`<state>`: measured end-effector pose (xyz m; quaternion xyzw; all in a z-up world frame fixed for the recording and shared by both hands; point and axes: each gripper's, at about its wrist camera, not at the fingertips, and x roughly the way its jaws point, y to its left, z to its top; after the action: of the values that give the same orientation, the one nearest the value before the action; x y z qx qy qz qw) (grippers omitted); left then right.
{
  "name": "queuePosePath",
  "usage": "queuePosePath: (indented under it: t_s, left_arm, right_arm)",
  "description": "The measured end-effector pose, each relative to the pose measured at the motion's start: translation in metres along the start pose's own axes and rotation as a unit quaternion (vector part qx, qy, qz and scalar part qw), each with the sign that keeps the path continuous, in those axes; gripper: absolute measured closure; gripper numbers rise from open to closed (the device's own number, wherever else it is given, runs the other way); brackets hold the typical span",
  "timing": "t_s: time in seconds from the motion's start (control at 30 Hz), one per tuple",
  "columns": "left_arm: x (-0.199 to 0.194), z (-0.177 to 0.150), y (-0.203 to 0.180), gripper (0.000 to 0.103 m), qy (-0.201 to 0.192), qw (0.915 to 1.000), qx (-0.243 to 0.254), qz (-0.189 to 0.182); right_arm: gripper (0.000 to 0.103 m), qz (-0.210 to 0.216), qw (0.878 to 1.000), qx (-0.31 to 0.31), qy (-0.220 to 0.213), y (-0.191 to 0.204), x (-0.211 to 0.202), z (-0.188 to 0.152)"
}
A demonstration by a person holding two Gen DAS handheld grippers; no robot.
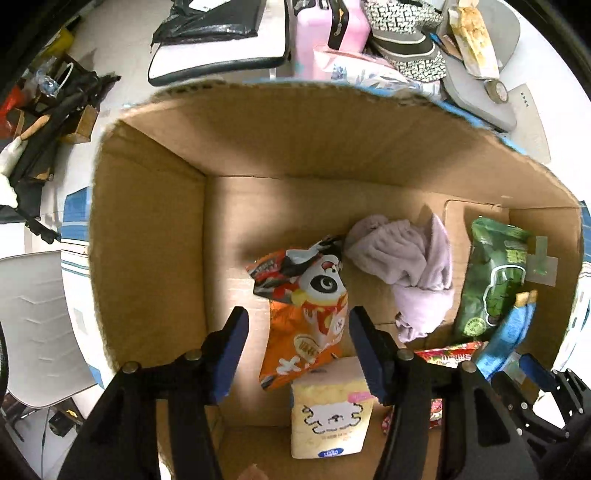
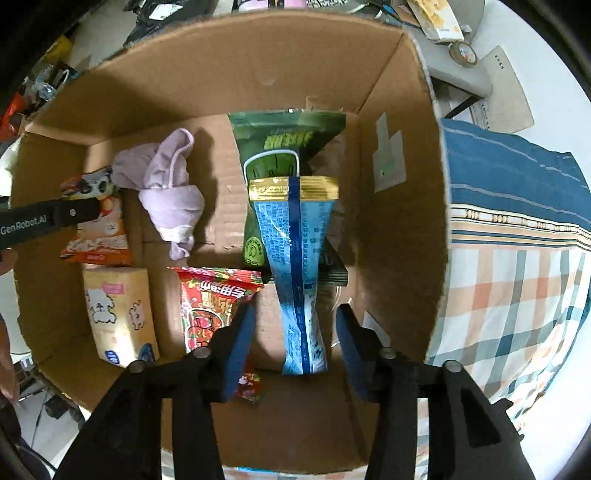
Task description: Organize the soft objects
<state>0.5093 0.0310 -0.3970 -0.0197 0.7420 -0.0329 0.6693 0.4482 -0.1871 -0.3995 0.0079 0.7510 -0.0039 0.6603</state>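
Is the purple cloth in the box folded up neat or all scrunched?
Scrunched. The purple cloth lies in a twisted, lumpy bundle on the floor of the cardboard box, with loose ends sticking out and no flat folds, beside the green bag.

- A pink case [image 1: 325,33] sits far ahead of the jaws.
- A roll of tape [image 2: 463,53] lies ahead, to the right.
- A white chair [image 1: 33,325] stands left.

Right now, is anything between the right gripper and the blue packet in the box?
Nothing visible. The blue packet stands between the open fingers of the right gripper, which do not touch it. The green bag lies behind it in the cardboard box.
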Motion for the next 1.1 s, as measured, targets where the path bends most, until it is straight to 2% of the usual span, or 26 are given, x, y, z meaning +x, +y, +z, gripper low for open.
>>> queuePosePath:
  t_s: [0.2,0.33,0.47,0.6,0.63,0.67,0.7,0.73,0.77,0.83,0.87,0.9,1.1]
  left_arm:
    - [-0.033,-0.029,-0.006,0.049,-0.051,0.9987,0.005,-0.001]
    - [-0.054,-0.061,-0.003,0.048,-0.082,0.9964,-0.004,-0.021]
    - [-0.069,-0.093,-0.007,0.048,-0.106,0.9942,0.000,-0.018]
    - [-0.080,-0.121,-0.008,0.048,-0.126,0.9918,-0.002,-0.021]
    - [-0.082,-0.127,-0.007,0.046,-0.129,0.9914,-0.002,-0.018]
    - [-0.084,-0.133,-0.007,0.032,-0.133,0.9910,-0.001,-0.015]
    - [-0.086,-0.137,-0.007,0.023,-0.139,0.9902,-0.002,-0.012]
    - [-0.088,-0.143,-0.008,0.007,-0.145,0.9894,-0.001,-0.006]
    - [-0.089,-0.145,-0.009,0.004,-0.149,0.9889,-0.002,-0.003]
    - [-0.091,-0.152,-0.010,0.004,-0.155,0.9879,-0.003,0.004]
    - [-0.093,-0.154,-0.010,0.004,-0.157,0.9875,-0.003,0.006]
    - [-0.094,-0.156,-0.011,0.004,-0.160,0.9871,-0.003,0.006]
    - [-0.120,-0.179,-0.014,0.004,-0.187,0.9822,-0.007,0.014]
  right_arm:
    - [0.051,0.013,1.000,-0.010,-0.022,0.010,-0.022,-0.012]
    - [0.051,0.015,0.999,-0.016,-0.035,0.017,-0.039,-0.027]
    - [0.051,0.006,0.998,-0.018,-0.055,0.022,-0.048,-0.044]
    - [0.046,0.009,0.997,-0.009,-0.070,0.023,-0.054,-0.064]
    - [0.046,0.011,0.997,-0.008,-0.072,0.023,-0.054,-0.068]
    - [0.046,0.014,0.997,-0.005,-0.073,0.022,-0.054,-0.073]
    - [0.046,0.018,0.997,-0.001,-0.075,0.021,-0.054,-0.077]
    - [0.044,0.020,0.997,0.001,-0.077,0.020,-0.055,-0.080]
    - [0.041,0.020,0.997,0.002,-0.079,0.020,-0.056,-0.084]
    - [0.013,0.026,0.996,0.006,-0.086,0.018,-0.058,-0.089]
    - [0.008,0.024,0.995,0.007,-0.092,0.018,-0.060,-0.092]
    - [0.005,0.018,0.995,0.006,-0.099,0.017,-0.063,-0.095]
    - [0.004,0.009,0.992,0.012,-0.126,0.013,-0.085,-0.109]
